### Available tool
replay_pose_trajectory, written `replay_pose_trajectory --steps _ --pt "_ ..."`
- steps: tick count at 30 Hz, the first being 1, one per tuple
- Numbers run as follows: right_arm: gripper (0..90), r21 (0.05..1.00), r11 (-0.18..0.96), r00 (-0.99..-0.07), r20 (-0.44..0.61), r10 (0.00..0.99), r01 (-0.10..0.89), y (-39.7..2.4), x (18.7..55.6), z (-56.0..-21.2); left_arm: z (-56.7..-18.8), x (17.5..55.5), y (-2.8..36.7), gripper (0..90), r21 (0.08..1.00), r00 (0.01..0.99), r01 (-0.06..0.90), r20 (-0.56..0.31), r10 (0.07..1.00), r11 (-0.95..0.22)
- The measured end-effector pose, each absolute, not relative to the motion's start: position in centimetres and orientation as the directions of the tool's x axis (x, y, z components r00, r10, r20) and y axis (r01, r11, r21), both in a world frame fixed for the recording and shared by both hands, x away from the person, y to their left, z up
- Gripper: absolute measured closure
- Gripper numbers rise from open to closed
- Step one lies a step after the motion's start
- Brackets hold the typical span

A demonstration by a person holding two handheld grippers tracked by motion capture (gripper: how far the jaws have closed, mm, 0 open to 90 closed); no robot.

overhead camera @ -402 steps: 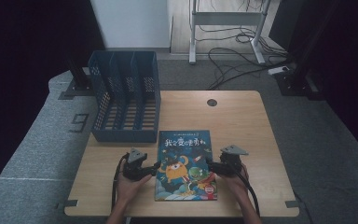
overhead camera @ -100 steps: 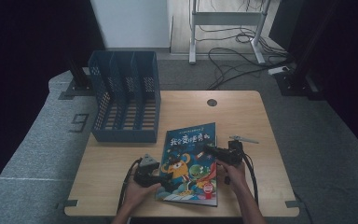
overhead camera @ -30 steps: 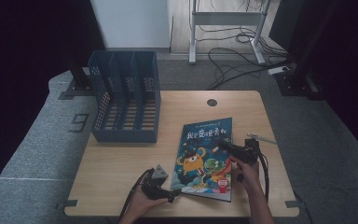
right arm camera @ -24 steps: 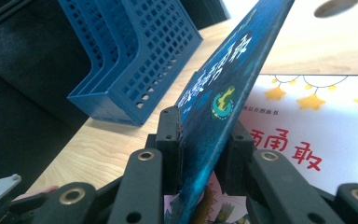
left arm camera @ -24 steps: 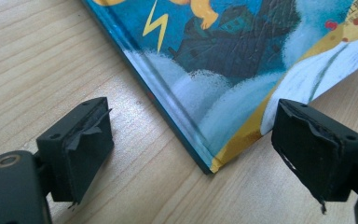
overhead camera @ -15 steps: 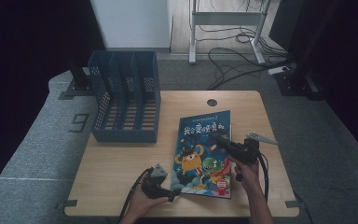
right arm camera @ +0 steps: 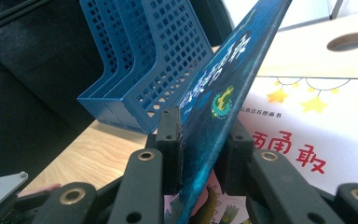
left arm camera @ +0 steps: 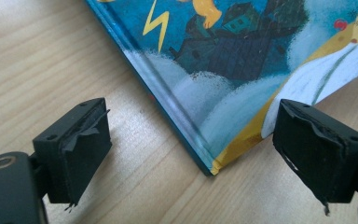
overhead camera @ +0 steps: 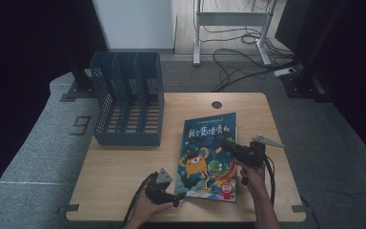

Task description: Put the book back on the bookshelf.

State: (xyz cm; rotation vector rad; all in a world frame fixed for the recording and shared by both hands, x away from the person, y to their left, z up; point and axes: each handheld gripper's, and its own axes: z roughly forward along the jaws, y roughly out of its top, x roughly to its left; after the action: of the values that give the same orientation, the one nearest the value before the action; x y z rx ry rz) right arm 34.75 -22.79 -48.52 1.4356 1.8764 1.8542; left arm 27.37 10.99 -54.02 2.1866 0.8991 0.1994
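Right gripper view: the right gripper (right arm camera: 200, 158) clamps the book's front cover (right arm camera: 223, 93), lifted; stiff, thin board, best pinched near its free edge; left gripper (left arm camera: 200, 140) gapes beside the book's corner (left arm camera: 209, 168).

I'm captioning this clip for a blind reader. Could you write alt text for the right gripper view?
The right hand-held gripper pinches the lifted front cover of a picture book, baring a white title page with yellow stars. A blue file rack stands behind on the wooden table.

right tool (overhead camera: 228, 145) pinches the picture book's (overhead camera: 208, 157) cover; left tool (overhead camera: 178, 197) sits at its corner.
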Motion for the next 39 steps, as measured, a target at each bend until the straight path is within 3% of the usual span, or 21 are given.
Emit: replay_pose_trajectory --steps 10,39 --pt "72.8 0.883 -0.207 -0.612 0.445 0.654 0.421 -22.3 33.7 -47.0 -54.1 27.3 10.7 10.2 0.704 0.729 0.540 -0.118 0.675 -0.460" --pt "74.8 0.925 -0.187 -0.686 0.371 0.626 0.330 -22.2 32.4 -45.5 -54.4 27.5 10.1 9.6 0.720 0.700 0.545 -0.107 0.706 -0.431"
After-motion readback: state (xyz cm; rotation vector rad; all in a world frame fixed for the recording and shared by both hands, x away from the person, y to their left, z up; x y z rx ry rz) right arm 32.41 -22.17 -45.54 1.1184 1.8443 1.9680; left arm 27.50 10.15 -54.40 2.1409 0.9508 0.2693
